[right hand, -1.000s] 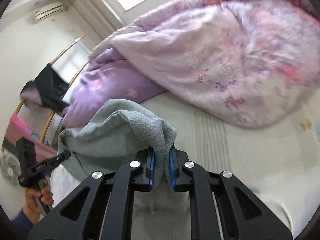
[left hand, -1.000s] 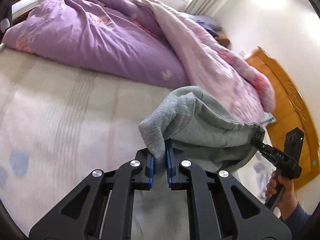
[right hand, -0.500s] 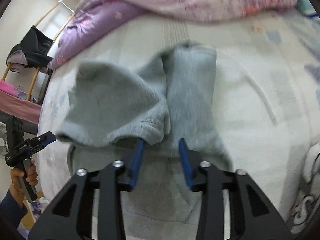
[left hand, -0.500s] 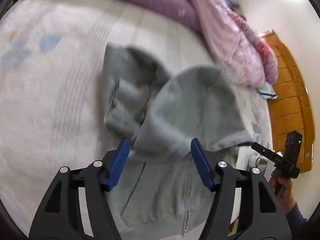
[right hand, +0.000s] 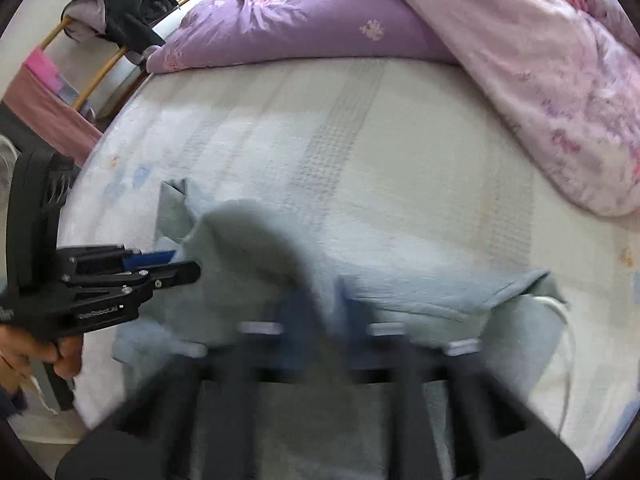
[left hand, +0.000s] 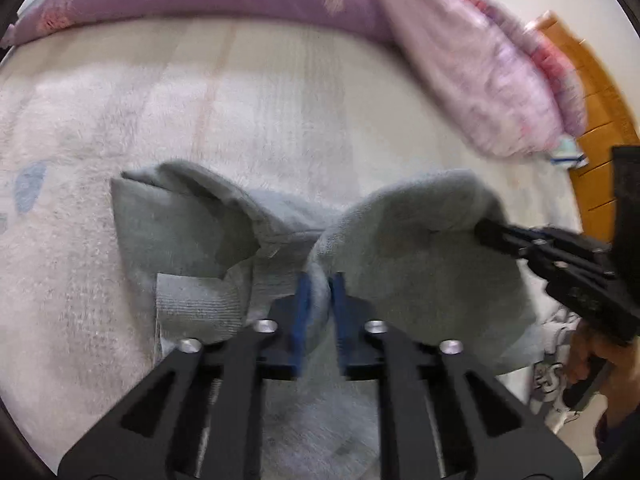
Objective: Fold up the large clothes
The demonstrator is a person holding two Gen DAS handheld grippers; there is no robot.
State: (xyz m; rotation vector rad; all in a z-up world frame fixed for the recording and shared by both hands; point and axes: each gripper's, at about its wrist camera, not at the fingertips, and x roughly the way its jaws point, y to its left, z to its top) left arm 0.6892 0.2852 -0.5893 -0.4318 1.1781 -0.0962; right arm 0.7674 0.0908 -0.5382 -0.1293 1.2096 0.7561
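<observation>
A grey hoodie (left hand: 420,264) lies partly folded on the pale bedsheet (left hand: 240,120). My left gripper (left hand: 319,296) is shut on a fold of the hoodie near its middle. My right gripper (left hand: 486,232) shows at the right of the left wrist view, pinching the hoodie's right edge. In the right wrist view the hoodie (right hand: 256,264) is blurred; my right gripper (right hand: 326,304) is shut on its cloth, and the left gripper (right hand: 176,266) is at the hoodie's left edge. A folded sleeve (left hand: 176,220) rests at the left.
A purple and pink quilt (left hand: 460,52) is heaped along the far side of the bed. A wooden headboard (left hand: 600,128) stands at the right. A rack with dark clothes (right hand: 120,4) stands past the bed's left corner. A white cord (right hand: 568,344) lies by the hoodie.
A second ago both grippers held the hoodie up. Half a second ago both were open above it. Now both are shut on new folds of the hoodie, low over the bed.
</observation>
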